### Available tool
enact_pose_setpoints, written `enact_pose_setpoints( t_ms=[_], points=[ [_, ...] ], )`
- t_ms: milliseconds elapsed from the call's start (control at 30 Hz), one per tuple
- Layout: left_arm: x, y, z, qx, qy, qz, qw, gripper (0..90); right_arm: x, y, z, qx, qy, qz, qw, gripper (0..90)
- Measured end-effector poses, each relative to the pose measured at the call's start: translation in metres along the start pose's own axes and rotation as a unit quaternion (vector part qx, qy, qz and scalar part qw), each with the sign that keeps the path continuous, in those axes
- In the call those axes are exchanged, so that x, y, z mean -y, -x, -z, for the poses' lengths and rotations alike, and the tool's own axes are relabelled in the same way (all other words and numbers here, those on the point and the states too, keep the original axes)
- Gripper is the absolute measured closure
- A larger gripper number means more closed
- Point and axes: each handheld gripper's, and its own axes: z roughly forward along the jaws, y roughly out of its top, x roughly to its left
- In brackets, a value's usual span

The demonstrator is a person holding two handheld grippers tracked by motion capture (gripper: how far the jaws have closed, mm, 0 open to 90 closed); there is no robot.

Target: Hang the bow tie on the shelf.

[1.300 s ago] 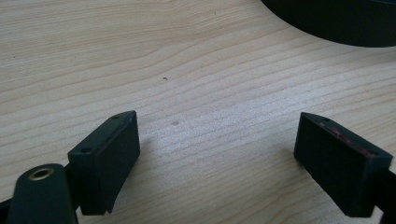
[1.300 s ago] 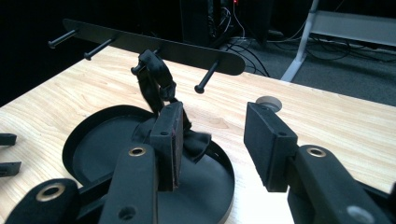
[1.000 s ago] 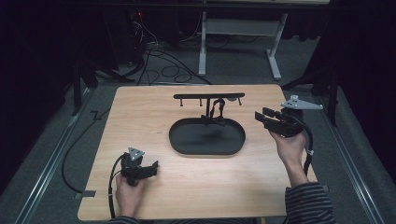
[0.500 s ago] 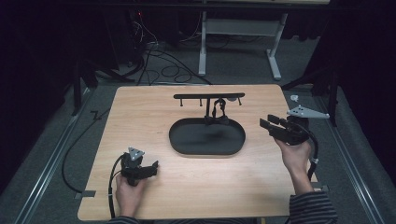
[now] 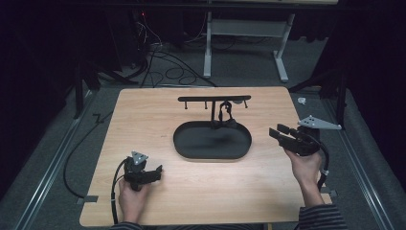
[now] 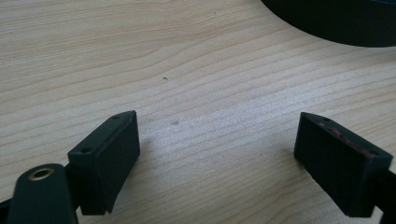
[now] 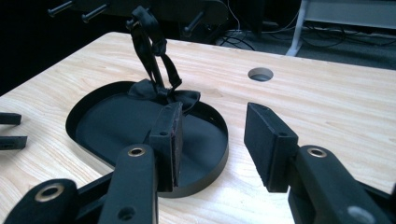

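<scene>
Between the spread, empty left tongs [image 5: 155, 171] and right tongs [image 5: 276, 132], a black strap [image 7: 152, 44] hangs from the stand [image 5: 213, 99] into the oval tray [image 5: 191, 149] on the worktop [image 5: 143, 120].

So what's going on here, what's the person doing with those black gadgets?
A person sits at a light wooden table holding a black two-jaw claw in each hand. Both claws are open and empty. The left claw rests low over bare wood near the table's front. The right claw is held up at the right, pointing toward a black oval tray. A black hanger stand rises from the tray, with a black bow tie dangling from it by its strap. Nothing is being gripped.
</scene>
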Motion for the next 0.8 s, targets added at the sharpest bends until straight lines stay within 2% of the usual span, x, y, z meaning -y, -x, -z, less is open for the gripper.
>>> enact_pose_setpoints(
  t_ms=[300,800],
  points=[
    [0.000,0.000,0.000,0.000,0.000,0.000,1.0000,14.7,0.012,0.002,0.002,-0.002,-0.012,0.001,0.9999,58.5],
    [0.000,0.000,0.000,0.000,0.000,0.000,1.0000,14.7,0.032,0.002,0.003,-0.007,-0.028,-0.011,0.9995,58.5]
  ],
)
